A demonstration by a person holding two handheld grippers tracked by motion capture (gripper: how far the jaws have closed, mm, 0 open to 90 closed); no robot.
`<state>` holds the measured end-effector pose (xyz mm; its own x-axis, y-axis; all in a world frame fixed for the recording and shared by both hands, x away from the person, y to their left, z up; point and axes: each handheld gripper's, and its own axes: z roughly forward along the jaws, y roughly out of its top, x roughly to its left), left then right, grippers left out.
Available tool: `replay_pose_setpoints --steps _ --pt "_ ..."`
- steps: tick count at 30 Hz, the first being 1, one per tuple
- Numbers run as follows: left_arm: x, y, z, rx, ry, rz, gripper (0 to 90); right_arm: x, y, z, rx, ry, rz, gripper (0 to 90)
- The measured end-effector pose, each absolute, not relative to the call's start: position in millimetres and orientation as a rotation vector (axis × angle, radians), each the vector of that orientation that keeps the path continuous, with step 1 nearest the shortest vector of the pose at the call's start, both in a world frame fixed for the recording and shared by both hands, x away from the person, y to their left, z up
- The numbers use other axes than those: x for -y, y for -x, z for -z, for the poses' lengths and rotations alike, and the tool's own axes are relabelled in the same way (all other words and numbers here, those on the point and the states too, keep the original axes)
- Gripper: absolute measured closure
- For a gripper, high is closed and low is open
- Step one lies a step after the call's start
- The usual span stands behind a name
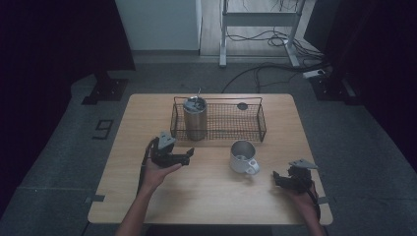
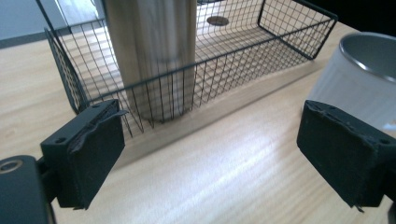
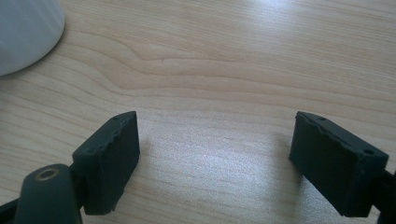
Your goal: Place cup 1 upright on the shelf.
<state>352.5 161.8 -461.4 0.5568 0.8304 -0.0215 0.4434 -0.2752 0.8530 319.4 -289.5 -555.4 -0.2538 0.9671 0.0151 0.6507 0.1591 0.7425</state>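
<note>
Mug [image 1: 242, 157], white and ribbed outside with a metal-lined inside, stands on the pale wood-grain worktop [image 1: 206, 196] right of centre, just in front of the black wire basket [image 1: 219, 120] at the far edge. We hold our left gripper [image 1: 189, 156] left of the mug, pointed toward it, its jaws released with bare wood between them. We hold our right gripper [image 1: 276, 176] near the right front corner, its jaws also apart on nothing, the mug near its tips.

Inside the basket's left end stands a tall brushed-metal tumbler [image 1: 195, 119], cylindrical, and a small dark round disc [image 1: 242, 105] lies on the mesh floor farther right.

Our left gripper view brings out the basket's [image 2: 261, 46] fine square mesh, the tumbler's [image 2: 154, 51] dull sheen and the mug's [image 2: 359, 79] ribbing. Our right gripper view gives the flowing wood grain [image 3: 224, 70] and a corner of the mug's [image 3: 25, 30] white wall.
</note>
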Motion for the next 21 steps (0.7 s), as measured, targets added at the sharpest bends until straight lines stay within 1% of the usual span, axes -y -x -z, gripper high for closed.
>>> replay_pose_setpoints --steps 9,16,21 --pt "-170 -336 474 -1.032 -1.932 -0.538 8.2 289 -319 555 -1.972 -1.532 -0.888 15.4" --pt "-180 -324 493 -1.062 -1.96 -0.523 8.2 289 -319 555 -1.969 -1.533 -0.885 15.4" --pt "-185 -324 505 -1.093 -1.993 -0.52 8.8 289 -319 555 -1.969 -1.534 -0.886 15.4"
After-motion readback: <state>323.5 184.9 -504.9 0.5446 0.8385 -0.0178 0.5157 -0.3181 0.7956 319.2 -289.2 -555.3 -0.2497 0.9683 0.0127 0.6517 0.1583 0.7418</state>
